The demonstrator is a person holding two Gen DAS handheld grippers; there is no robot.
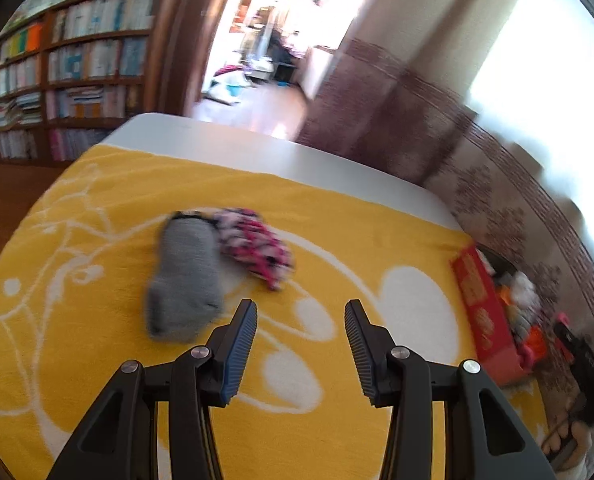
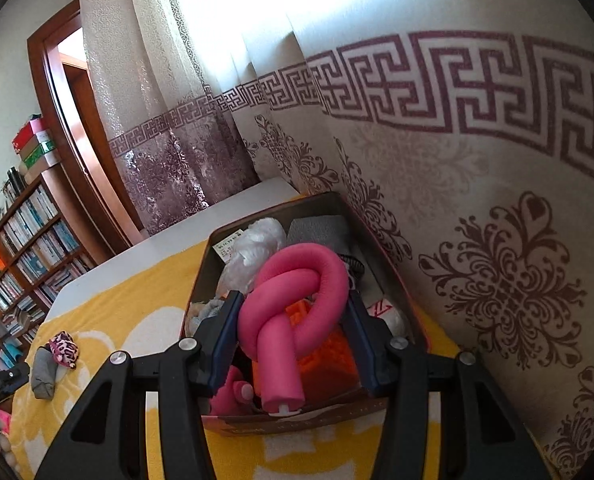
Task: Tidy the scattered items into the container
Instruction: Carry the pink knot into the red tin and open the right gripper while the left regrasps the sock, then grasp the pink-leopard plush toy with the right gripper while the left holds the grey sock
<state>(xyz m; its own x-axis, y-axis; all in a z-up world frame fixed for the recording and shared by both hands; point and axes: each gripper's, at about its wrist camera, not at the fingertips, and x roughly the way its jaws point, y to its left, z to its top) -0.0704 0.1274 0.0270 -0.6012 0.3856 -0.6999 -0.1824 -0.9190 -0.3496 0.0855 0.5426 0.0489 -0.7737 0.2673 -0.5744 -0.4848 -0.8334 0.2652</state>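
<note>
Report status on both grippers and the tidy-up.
Right gripper shut on knotted pink foam tube over box. Left gripper open, empty. Grey sock and pink patterned sock on blanket. Nothing blocking.

My yellow blanket (image 1: 337,216) carries white line drawings and ovals. At centre left of the left wrist view lie a grey sock (image 1: 185,276) and a pink, black and white patterned item (image 1: 255,248). At centre of my right wrist view, a pink foam tube (image 2: 293,308) crosses the red box (image 2: 201,280); the cream curtain (image 2: 477,200) shows maroon key-pattern banding.
</note>
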